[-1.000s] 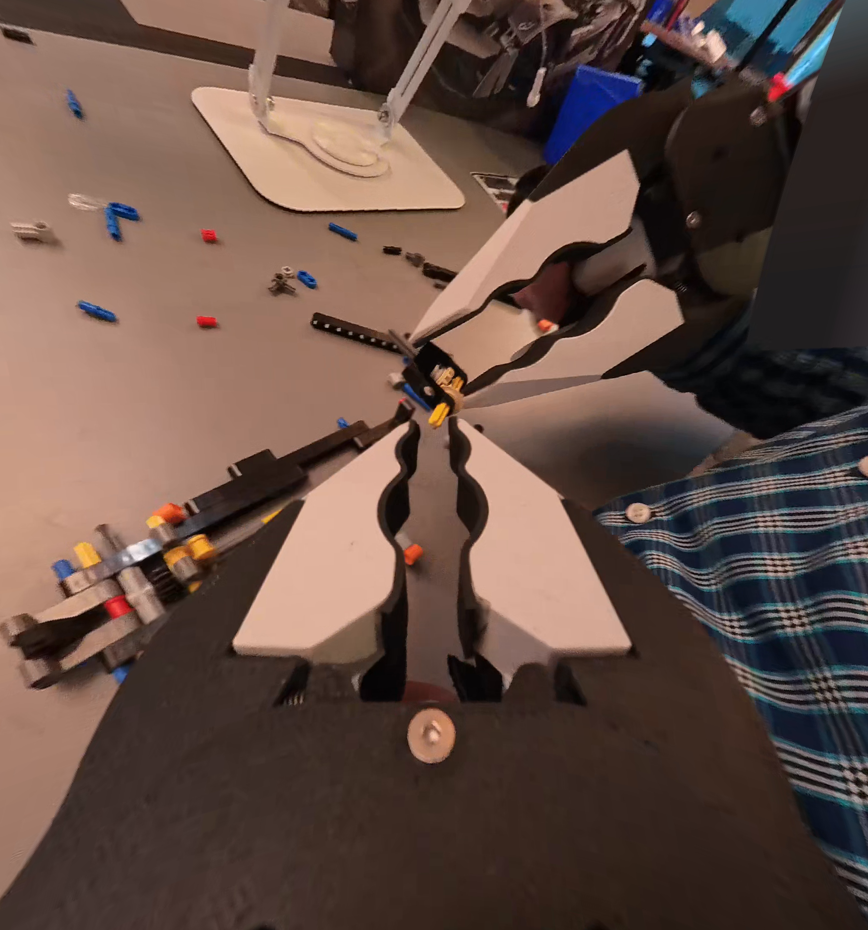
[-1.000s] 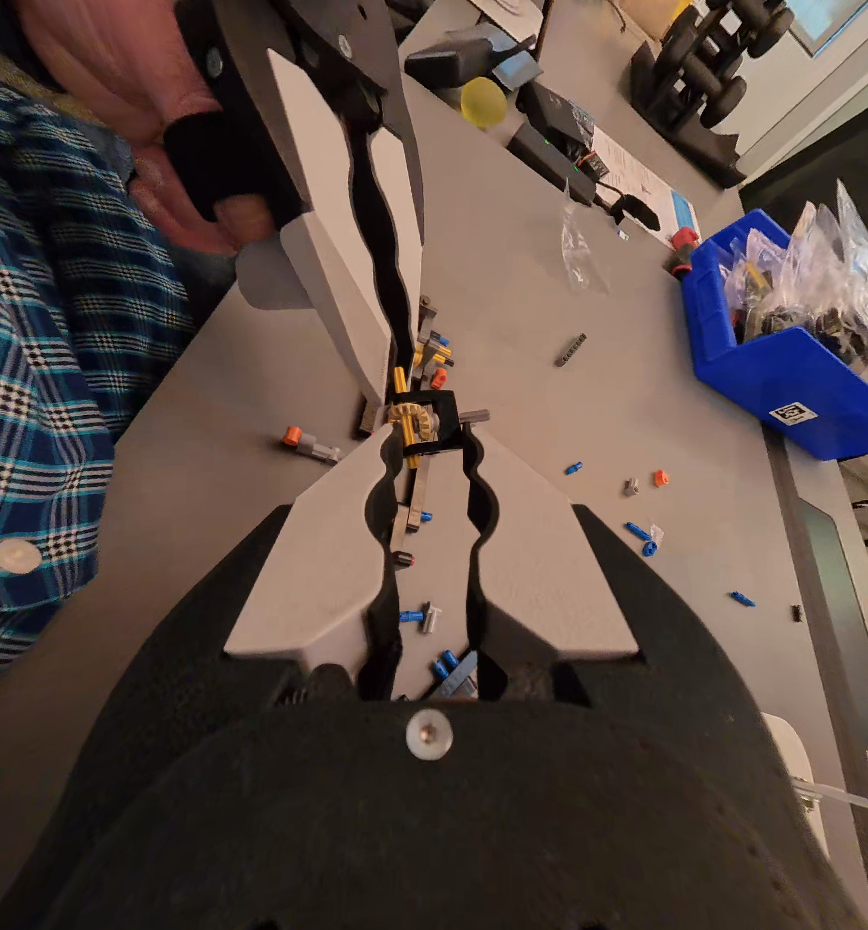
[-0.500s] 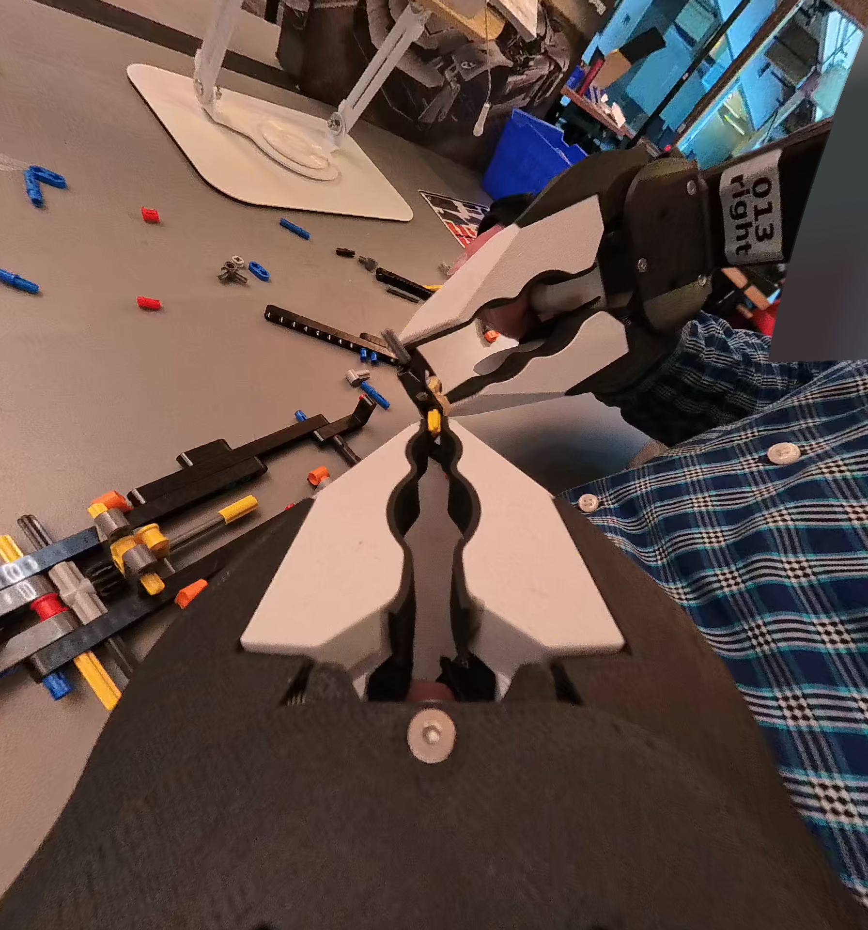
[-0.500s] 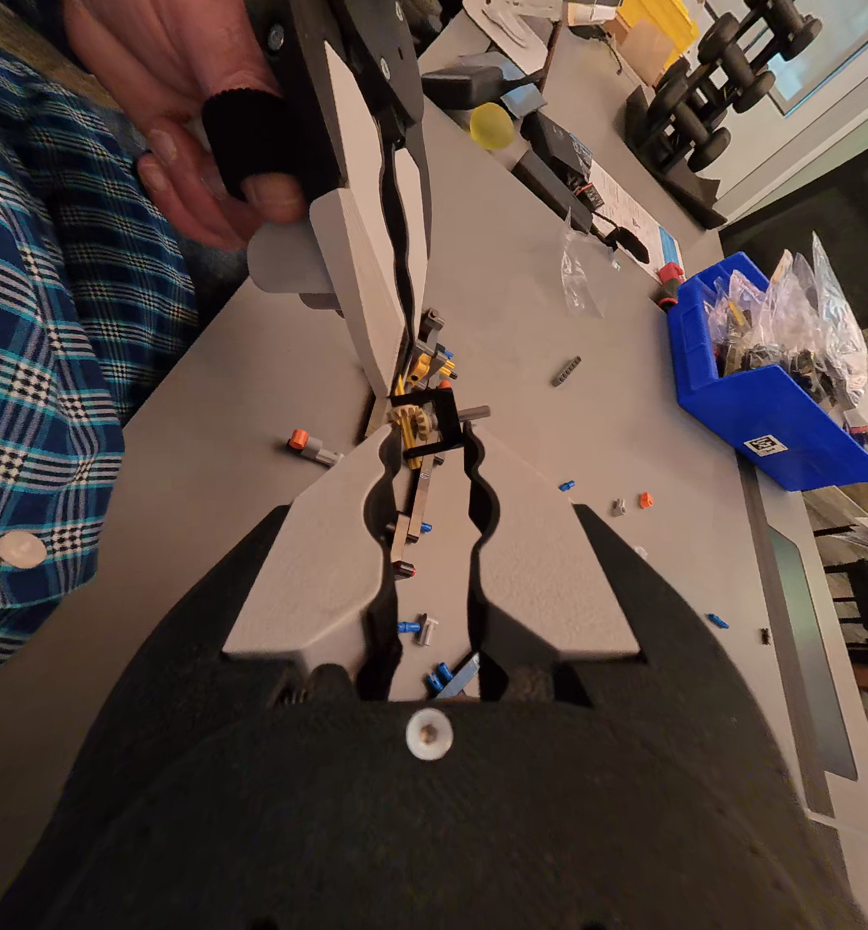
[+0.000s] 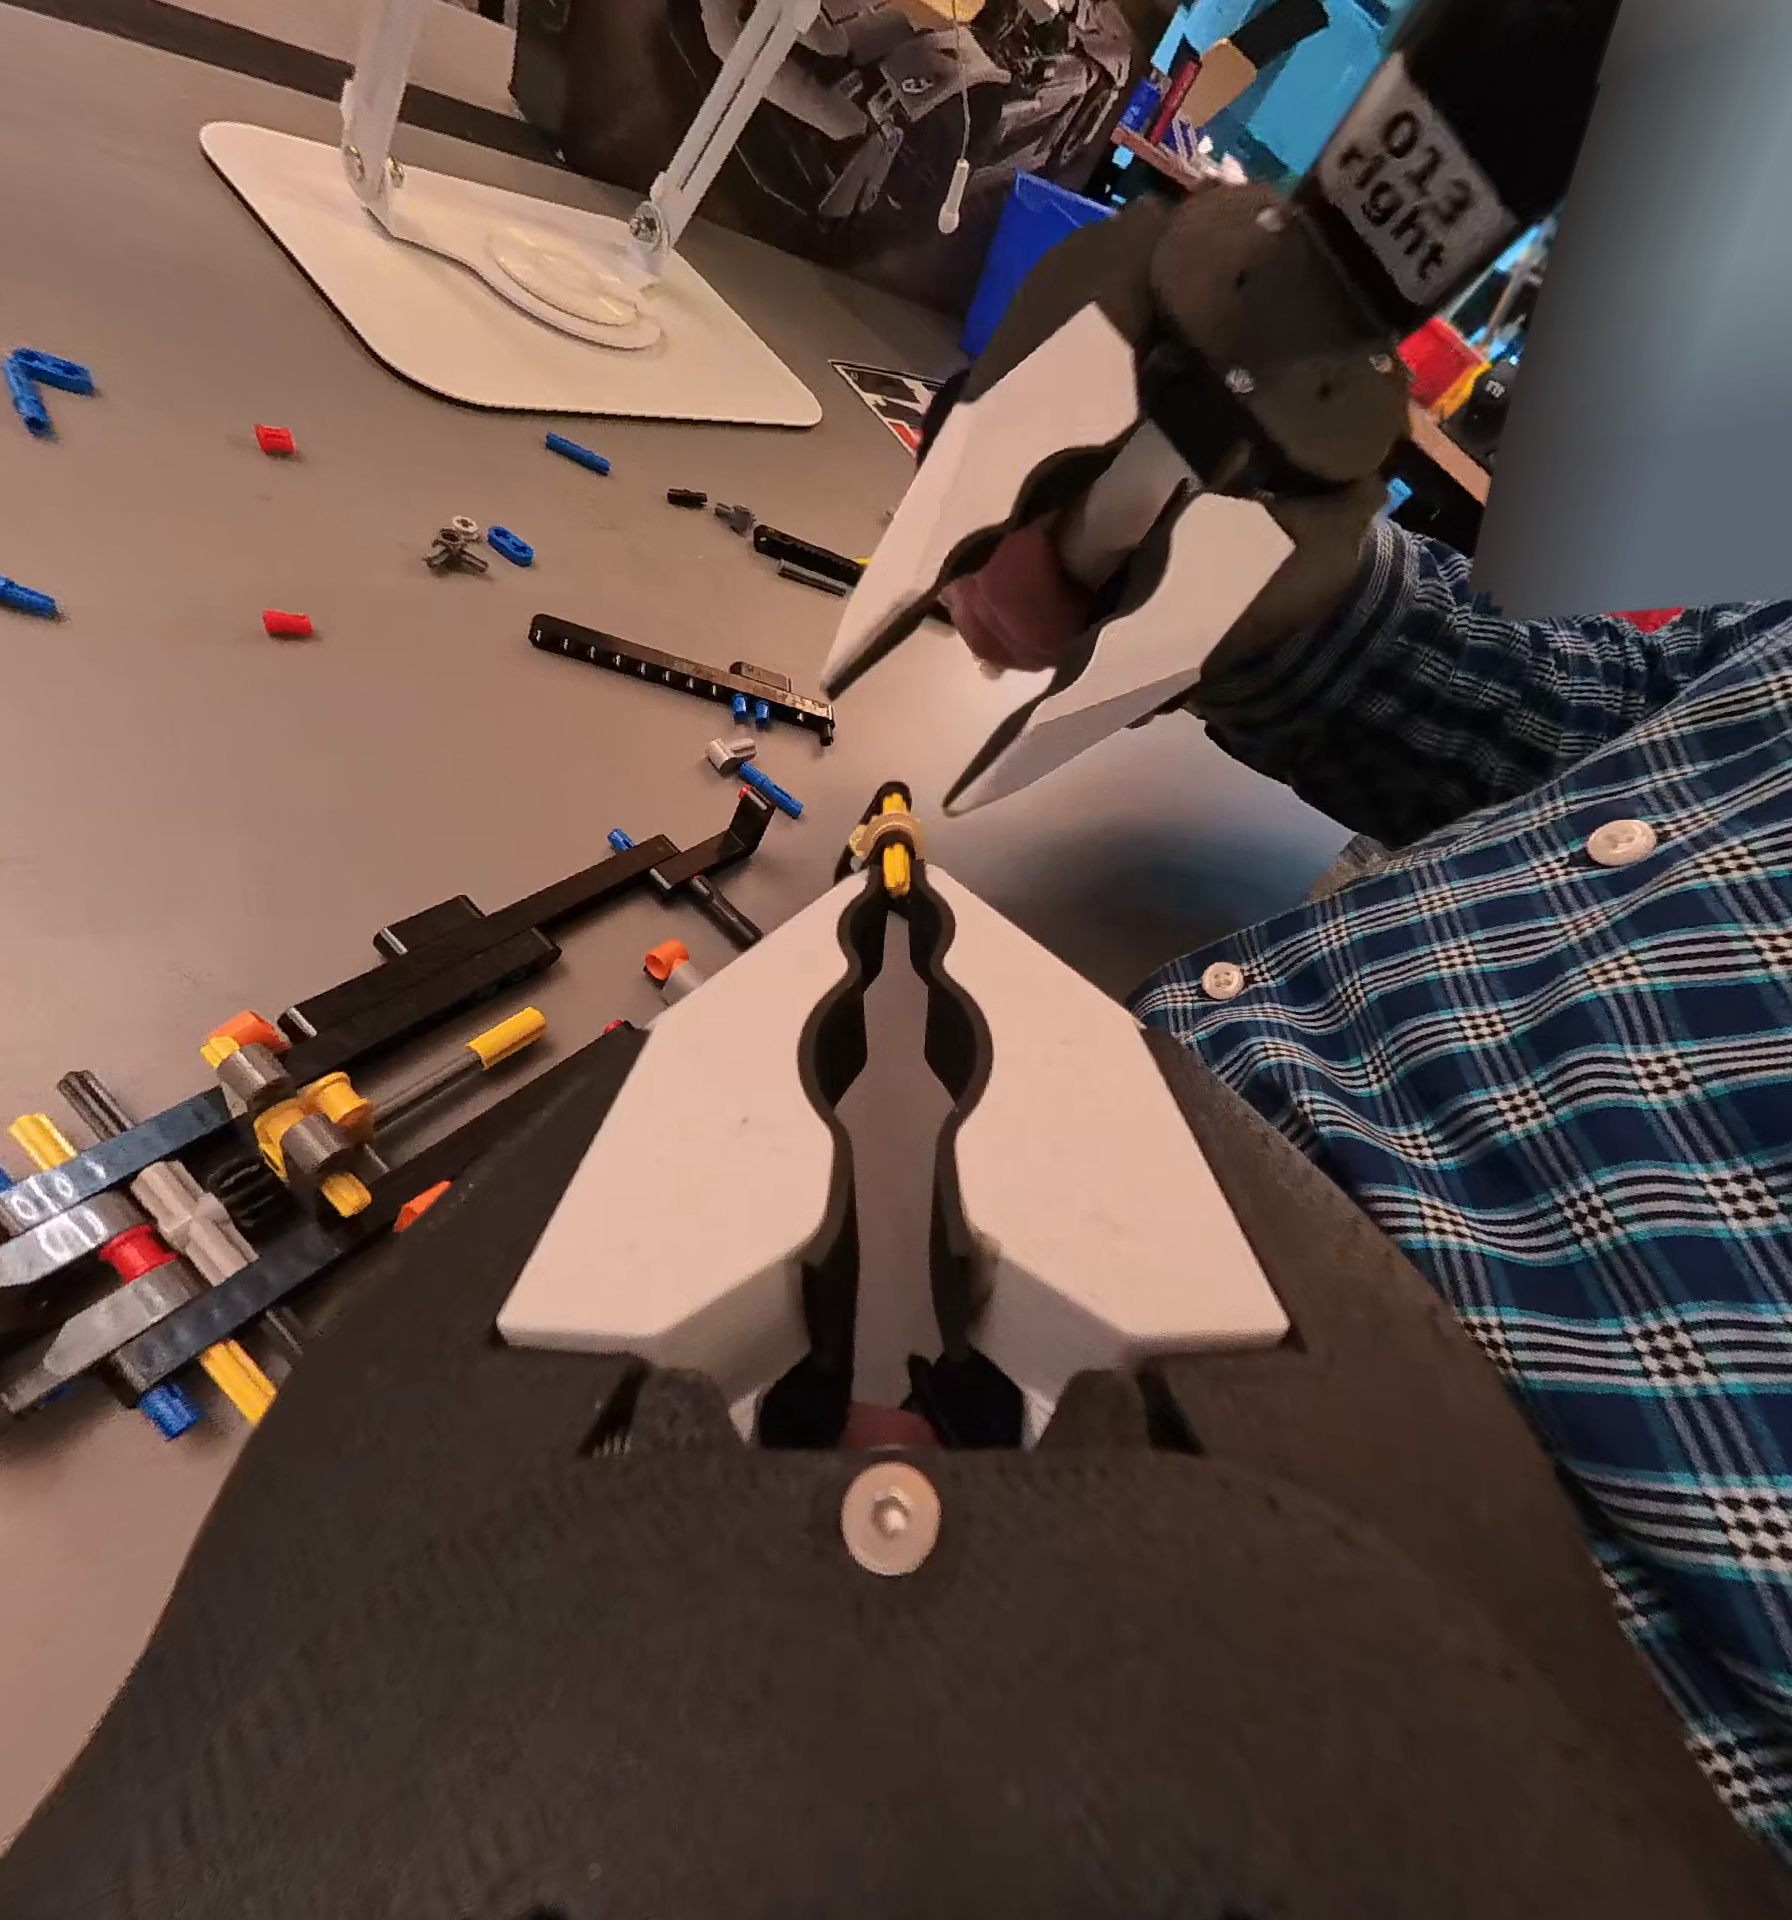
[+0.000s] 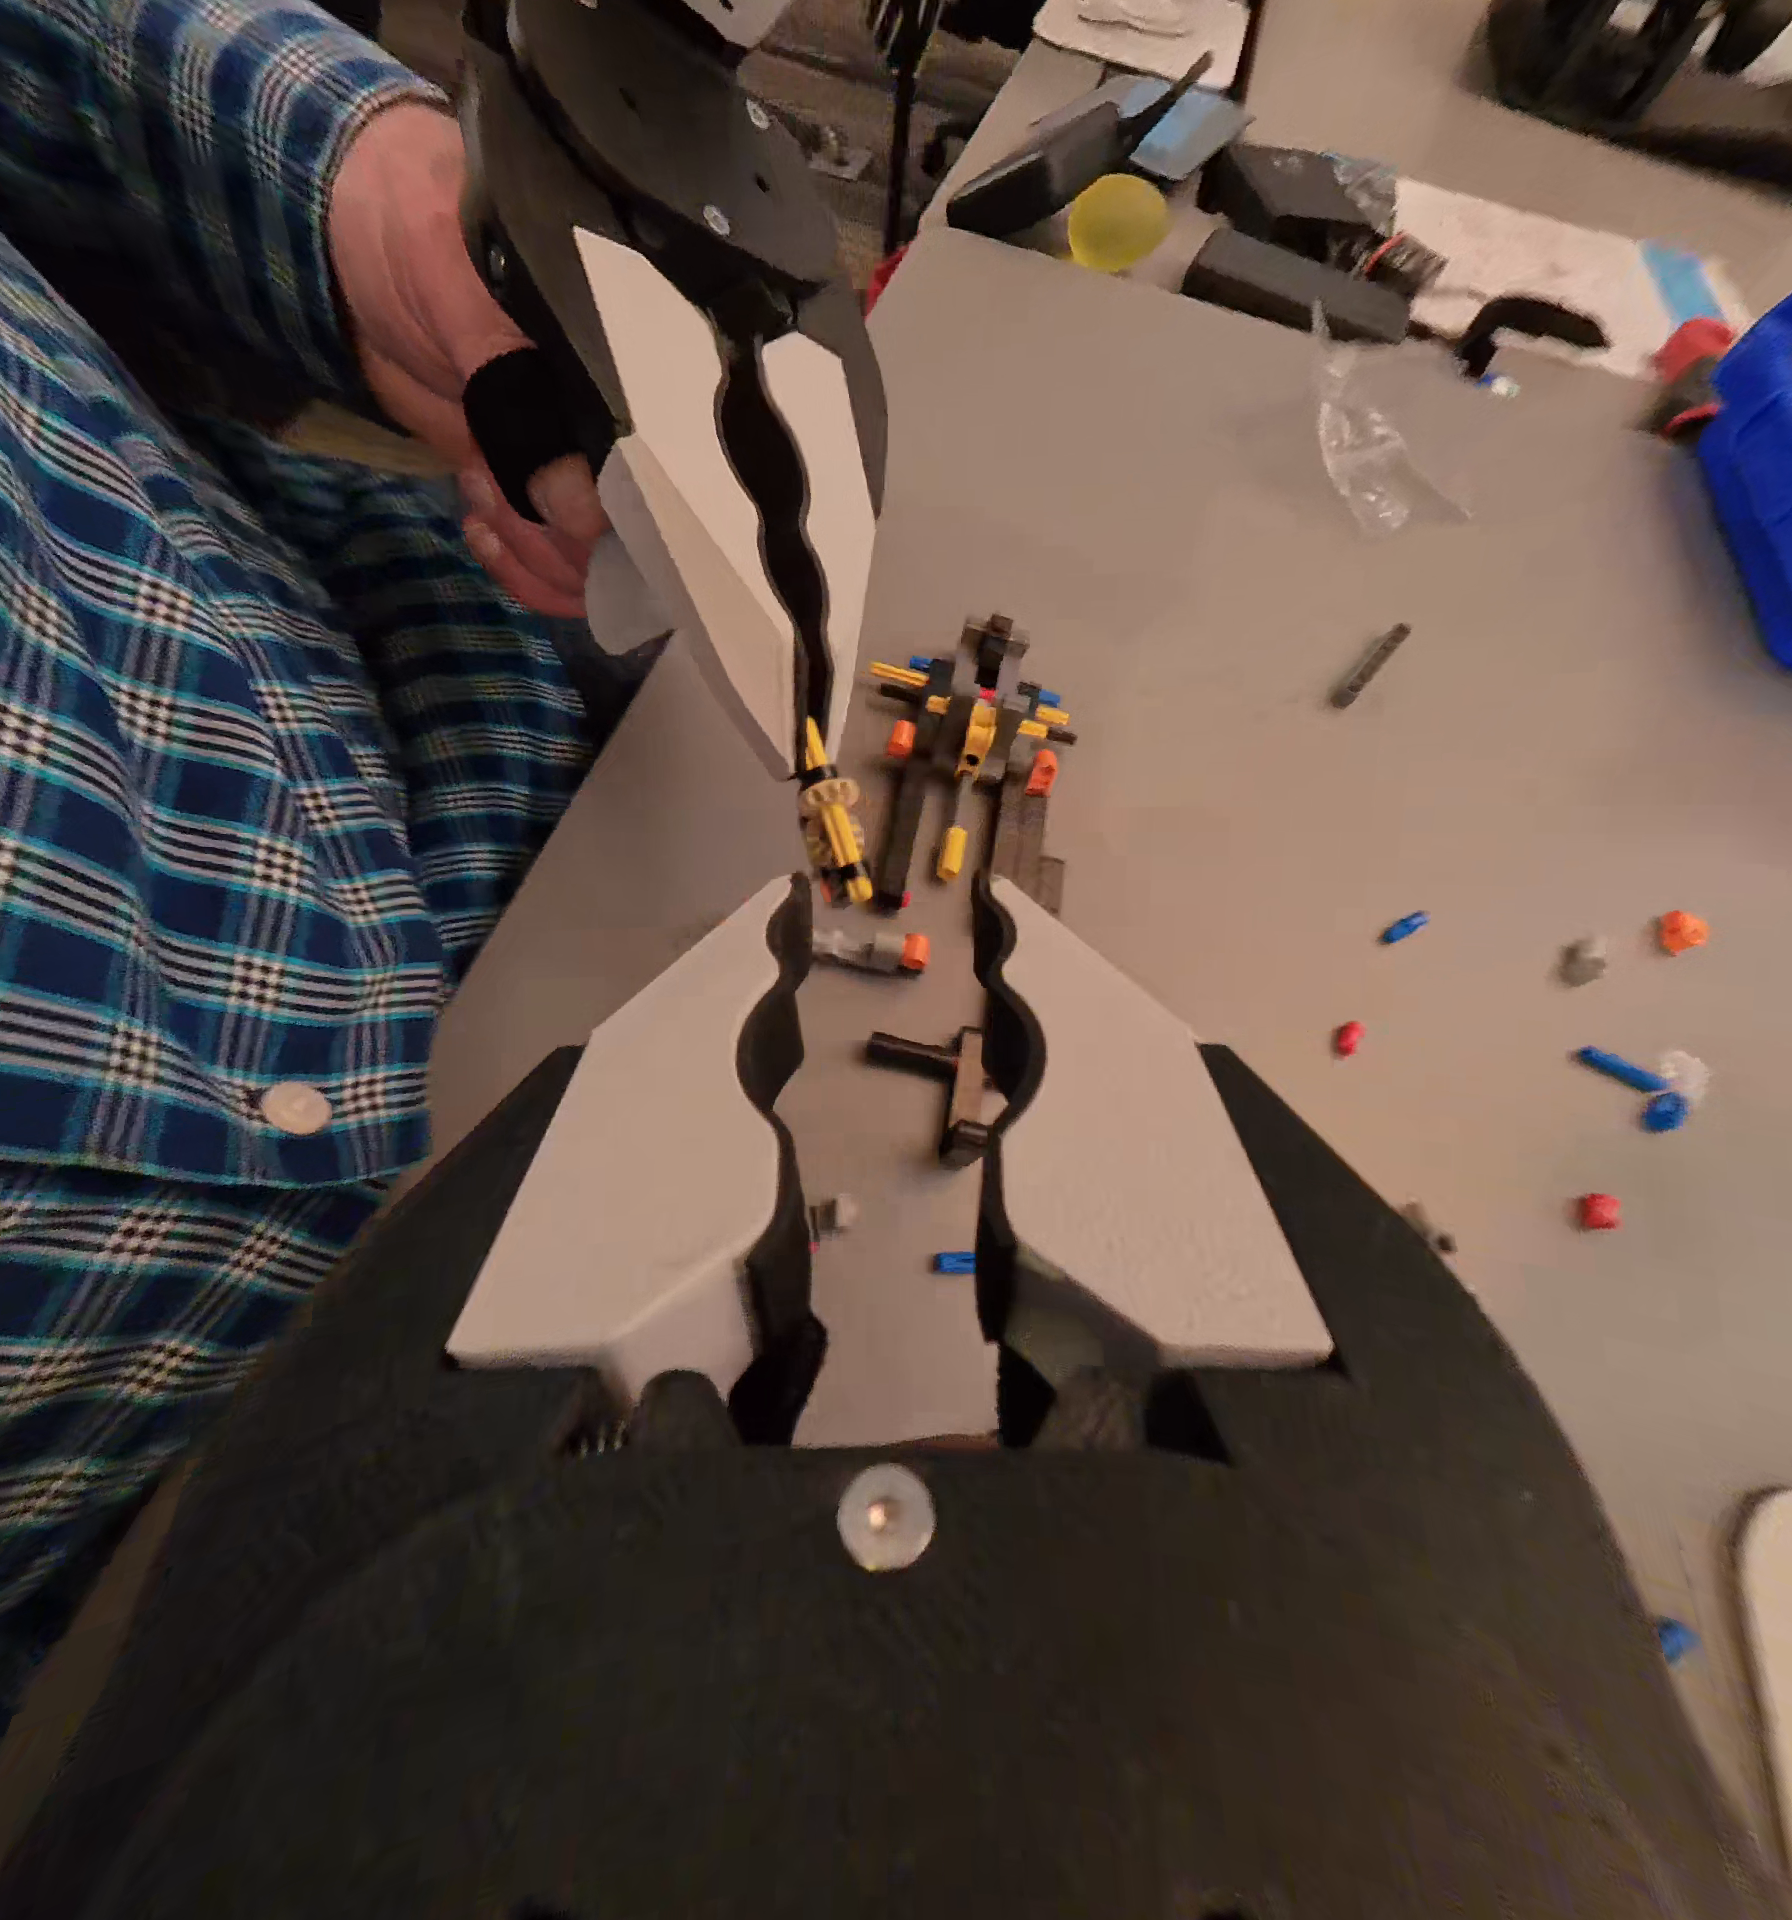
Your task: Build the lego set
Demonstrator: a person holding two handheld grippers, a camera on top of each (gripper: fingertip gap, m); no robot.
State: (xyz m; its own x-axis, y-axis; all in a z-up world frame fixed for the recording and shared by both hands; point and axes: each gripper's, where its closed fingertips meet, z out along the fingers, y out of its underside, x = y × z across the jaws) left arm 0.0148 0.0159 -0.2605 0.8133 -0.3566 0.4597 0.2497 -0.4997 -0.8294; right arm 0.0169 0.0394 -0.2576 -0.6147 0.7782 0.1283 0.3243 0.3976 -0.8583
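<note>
From the left wrist view, the left gripper (image 5: 890, 883) pinches a yellow axle (image 5: 892, 847) carrying a tan gear, above the table's near edge. The right gripper (image 5: 887, 748) hangs spread and empty; its label goes unread.

The right wrist view confirms this: the half-built model (image 6: 975, 748) lies mid-table, likely awaiting the axle.

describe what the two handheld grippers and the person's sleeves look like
Both grippers, left and right, have matte black textured bodies with a silver screw, and pale grey wedge-shaped fingers lined with wavy black pads. The right one carries a printed label. The person wears a blue plaid buttoned shirt sleeve.
</note>
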